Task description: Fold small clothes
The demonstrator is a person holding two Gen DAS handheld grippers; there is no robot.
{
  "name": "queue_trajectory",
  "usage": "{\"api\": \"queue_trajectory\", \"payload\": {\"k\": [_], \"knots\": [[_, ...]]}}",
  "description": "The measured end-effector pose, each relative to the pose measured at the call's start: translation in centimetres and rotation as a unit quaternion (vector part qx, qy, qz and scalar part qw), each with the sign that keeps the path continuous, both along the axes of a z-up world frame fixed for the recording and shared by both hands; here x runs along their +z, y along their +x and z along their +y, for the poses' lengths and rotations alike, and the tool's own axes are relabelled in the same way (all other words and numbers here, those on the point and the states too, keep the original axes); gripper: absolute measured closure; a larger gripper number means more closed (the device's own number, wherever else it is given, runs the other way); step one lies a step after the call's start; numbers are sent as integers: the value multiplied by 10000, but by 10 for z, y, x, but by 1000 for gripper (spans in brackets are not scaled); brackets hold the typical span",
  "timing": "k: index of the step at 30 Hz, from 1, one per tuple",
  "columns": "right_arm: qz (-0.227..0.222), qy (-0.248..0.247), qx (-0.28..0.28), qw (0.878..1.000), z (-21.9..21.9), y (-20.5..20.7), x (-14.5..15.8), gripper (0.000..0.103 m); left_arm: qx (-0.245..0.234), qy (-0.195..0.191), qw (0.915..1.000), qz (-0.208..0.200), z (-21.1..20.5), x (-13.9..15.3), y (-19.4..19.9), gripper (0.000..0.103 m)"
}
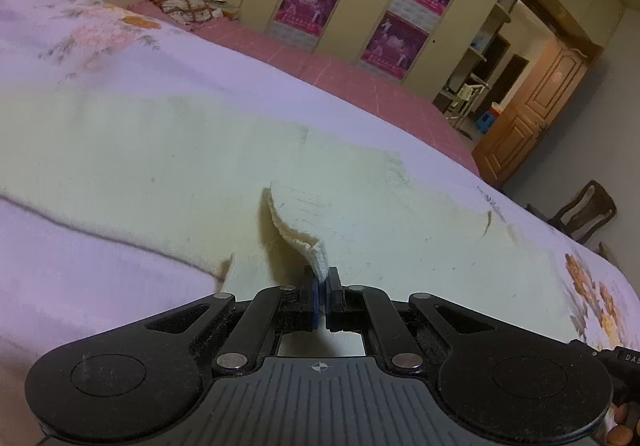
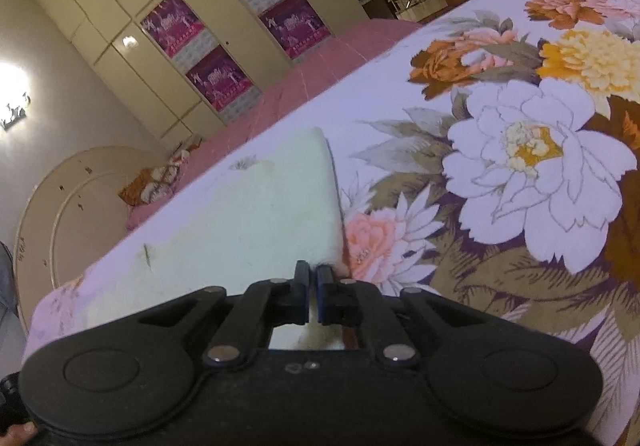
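Grippers both pinching: my left gripper point(image 1: 323, 278) is clamping the cream knit garment point(image 1: 180, 150), right gripper point(image 2: 312, 278) is nipping its corner on the floral bedspread point(image 2: 520, 166).

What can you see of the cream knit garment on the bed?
The cream knit garment looks like soft, ribbed wool with faint dark marks. It lies mostly flat on the floral bedspread. The left claw is shut on a ribbed edge, lifting it into a small peak. The right claw is closed at another corner of it; that grip is hidden.

Garment: cream knitted garment point(image 1: 168, 150) lying on the floral-printed bedspread point(image 2: 520, 174)
Behind: cream panelled wardrobe point(image 1: 472, 6) standing beyond the bed
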State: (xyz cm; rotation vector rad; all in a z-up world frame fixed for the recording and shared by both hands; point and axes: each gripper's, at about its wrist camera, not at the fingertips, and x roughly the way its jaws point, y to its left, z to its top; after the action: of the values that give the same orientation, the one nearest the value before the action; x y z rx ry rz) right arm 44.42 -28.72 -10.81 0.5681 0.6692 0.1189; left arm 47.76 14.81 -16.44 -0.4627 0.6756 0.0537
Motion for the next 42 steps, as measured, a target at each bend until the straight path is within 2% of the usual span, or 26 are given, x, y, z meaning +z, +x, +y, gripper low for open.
{"api": "queue_trajectory", "payload": {"k": [9,13,15,17,20,21,24,26,27,29,31,32,33,34,35,36,37,38,39,40,42], "knots": [[28,15,-1,10000,-2,1,-7,100,29,31,10000,-43,0,-3,-1,100],[9,-29,37,10000,-1,0,-6,100,-77,269,9995,-161,-2,1,2,100],[-13,-64,57,10000,0,0,-6,100,-63,236,9992,-304,1,3,1,100],[-39,-96,87,9999,1,-1,-4,99,-106,400,9988,-251,0,1,4,100],[19,-78,105,9999,1,-2,-4,99,-157,373,9990,-194,3,-3,5,100],[56,-72,134,9999,1,-3,-2,99,-158,388,9990,-173,4,-2,4,97],[-8,-53,220,9997,-7,-13,9,86,178,433,9987,-185,18,3,-8,92],[-172,-158,222,9995,-13,-20,18,85,617,812,9942,-326,20,13,-20,91],[-273,-217,235,9991,-15,-20,22,85,637,938,9925,-447,16,17,-23,91],[-363,-300,331,9983,-13,-12,25,85,402,955,9927,-621,2,22,-21,91],[-376,-372,559,9970,0,2,24,85,-3,1294,9891,-709,-26,24,-12,91],[-411,-473,731,9954,10,8,24,85,-220,1457,9868,-675,-41,22,-4,76],[-398,-641,975,9924,25,16,21,85,-402,1529,9856,-602,-51,19,2,38],[-362,-783,1144,9897,36,21,19,85,-485,1623,9840,-559,-60,15,7,26],[-332,-995,1389,9847,51,27,14,85,-502,1860,9798,-531,-66,9,10,25],[-364,-1255,1573,9789,61,28,11,86,-512,1979,9781,-404,-65,5,13,36],[-425,-1516,1603,9744,64,28,10,91,-444,1846,9810,-390,-55,5,12,42],[-426,-1710,1483,9731,59,27,9,95,-370,1738,9832,-429,-45,8,9,55],[-383,-1706,1239,9768,45,27,10,97,-293,1793,9826,-390,-37,9,8,60],[-382,-1761,1050,9780,33,25,12,102,-236,1824,9823,-366,-31,9,7,60],[-405,-1995,1048,9734,28,25,14,102,-208,1829,9822,-371,-29,15,9,59]]}}
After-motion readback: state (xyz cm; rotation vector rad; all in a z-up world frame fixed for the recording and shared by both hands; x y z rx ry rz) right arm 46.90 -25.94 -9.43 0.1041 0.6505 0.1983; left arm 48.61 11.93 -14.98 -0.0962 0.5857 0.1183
